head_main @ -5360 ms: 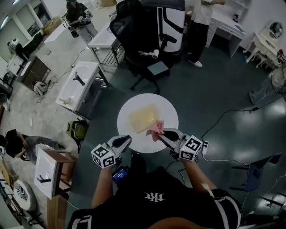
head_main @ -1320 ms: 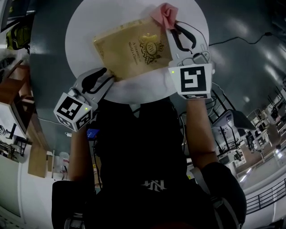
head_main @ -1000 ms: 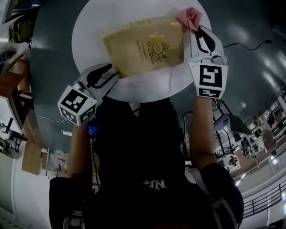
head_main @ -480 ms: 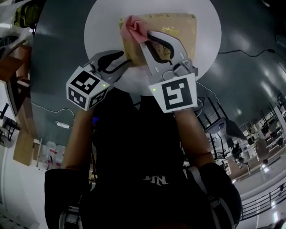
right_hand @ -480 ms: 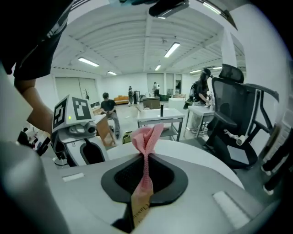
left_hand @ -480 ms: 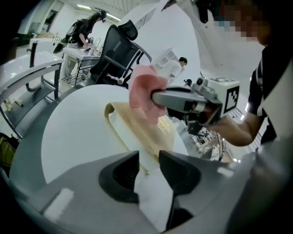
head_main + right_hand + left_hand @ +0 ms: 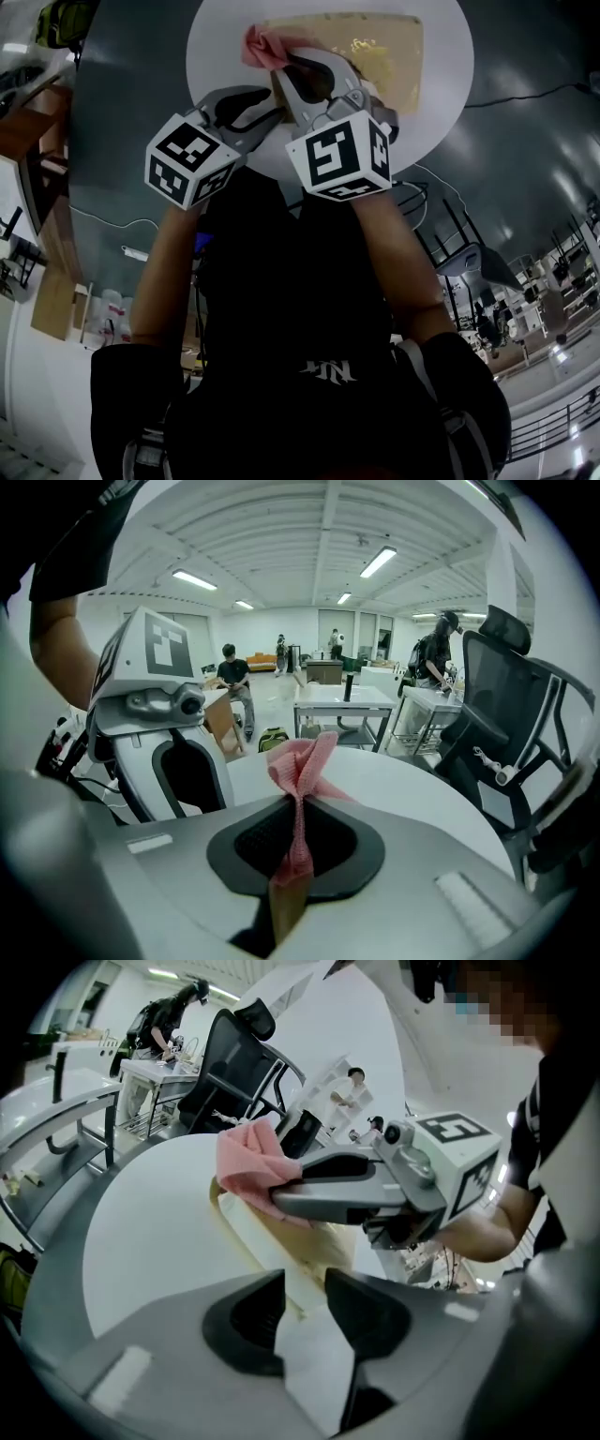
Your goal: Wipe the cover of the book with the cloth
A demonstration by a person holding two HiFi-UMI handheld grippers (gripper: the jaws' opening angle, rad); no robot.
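A tan book with a gold crest lies on the round white table. My right gripper is shut on a bunched pink cloth, which rests at the book's left end. The right gripper view shows the cloth pinched upright between the jaws. My left gripper is at the book's near left corner. In the left gripper view the book's cream page edge runs into the narrow gap between the jaws of my left gripper, which look shut on it. The right gripper's fingers cross above the cover.
A black office chair stands beyond the table's far side. White desks and several people fill the room behind. A cable trails on the dark floor at the right. The table's rim curves just past the cloth.
My right gripper has swept the pink cloth leftward across the cover, from the book's far right corner to its left end. The left gripper has stayed at the near corner.
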